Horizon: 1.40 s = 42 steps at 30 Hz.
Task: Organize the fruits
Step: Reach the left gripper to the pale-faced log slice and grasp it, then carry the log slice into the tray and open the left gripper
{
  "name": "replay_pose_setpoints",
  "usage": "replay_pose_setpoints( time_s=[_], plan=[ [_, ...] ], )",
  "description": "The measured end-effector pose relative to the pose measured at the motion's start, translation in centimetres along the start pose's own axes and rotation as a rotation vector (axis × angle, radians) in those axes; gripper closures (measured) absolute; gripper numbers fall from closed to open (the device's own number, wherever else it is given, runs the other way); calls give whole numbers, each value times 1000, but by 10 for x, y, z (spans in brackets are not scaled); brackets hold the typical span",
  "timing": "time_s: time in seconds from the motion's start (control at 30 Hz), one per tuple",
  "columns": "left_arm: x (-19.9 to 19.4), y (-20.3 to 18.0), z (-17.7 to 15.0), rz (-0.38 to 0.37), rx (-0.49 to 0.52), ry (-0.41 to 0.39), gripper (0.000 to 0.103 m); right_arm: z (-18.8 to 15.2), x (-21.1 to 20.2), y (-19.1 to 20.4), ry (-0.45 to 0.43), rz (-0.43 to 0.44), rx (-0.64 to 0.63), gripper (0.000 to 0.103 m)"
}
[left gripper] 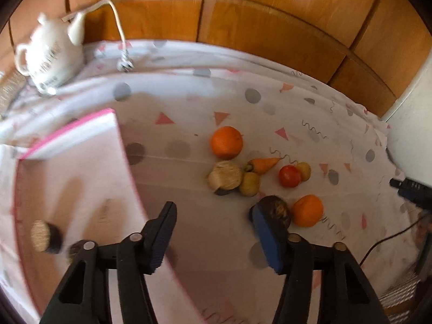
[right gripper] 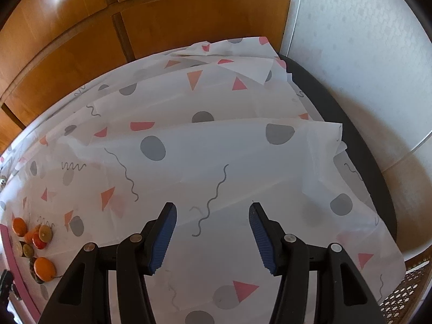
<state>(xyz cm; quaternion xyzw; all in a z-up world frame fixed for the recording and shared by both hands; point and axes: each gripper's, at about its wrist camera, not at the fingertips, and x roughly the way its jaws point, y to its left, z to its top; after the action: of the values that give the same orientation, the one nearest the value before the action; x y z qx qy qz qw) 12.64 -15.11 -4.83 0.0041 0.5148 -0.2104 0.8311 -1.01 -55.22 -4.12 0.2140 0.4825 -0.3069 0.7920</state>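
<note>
In the left wrist view the fruits lie in a loose cluster on the patterned tablecloth point(left gripper: 270, 102): an orange point(left gripper: 226, 142), a small orange carrot-shaped piece point(left gripper: 263, 165), a red tomato point(left gripper: 289, 176), a beige round piece point(left gripper: 224, 175), a yellow-green fruit point(left gripper: 249, 184) and a second orange point(left gripper: 308, 210). A dark brown fruit point(left gripper: 280, 209) sits just past my left gripper's right fingertip. My left gripper point(left gripper: 212, 207) stands open with nothing between its pads. My right gripper point(right gripper: 212, 208) is open over bare cloth, with the fruit cluster point(right gripper: 37, 243) far to its left.
A white box with a pink rim point(left gripper: 81, 145) stands left of the fruits and holds a dark piece with a beige face point(left gripper: 44, 236). A white teapot point(left gripper: 51, 54) stands at the back left. Wooden cabinet doors point(left gripper: 270, 27) back the table. A white wall point(right gripper: 364, 54) lies to the right.
</note>
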Motion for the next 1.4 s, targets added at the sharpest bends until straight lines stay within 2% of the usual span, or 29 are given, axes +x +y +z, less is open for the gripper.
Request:
replay_pose_setpoints(
  time_s=[0.13, 0.23, 0.37, 0.43, 0.53, 0.97, 1.4],
  plan=[
    [15, -2, 16, -38, -63, 15, 48, 0, -1, 3, -2, 13, -8, 46],
    [29, 3, 28, -71, -152, 42, 48, 0, 0, 6, 2, 22, -17, 46],
    [51, 5, 35, -44, -188, 78, 49, 0, 0, 6, 2, 30, -20, 46],
    [58, 7, 34, -56, -196, 96, 63, 0, 0, 6, 1, 29, -20, 46],
    [59, 7, 32, -58, -179, 70, 66, 0, 0, 6, 1, 27, -23, 46],
    [32, 3, 15, -40, -91, 23, 67, 1, 8, -5, 25, -7, 10, 46],
    [-15, 28, -2, -10, -107, -56, 67, -5, 15, 8, 58, 8, -52, 46]
  ],
)
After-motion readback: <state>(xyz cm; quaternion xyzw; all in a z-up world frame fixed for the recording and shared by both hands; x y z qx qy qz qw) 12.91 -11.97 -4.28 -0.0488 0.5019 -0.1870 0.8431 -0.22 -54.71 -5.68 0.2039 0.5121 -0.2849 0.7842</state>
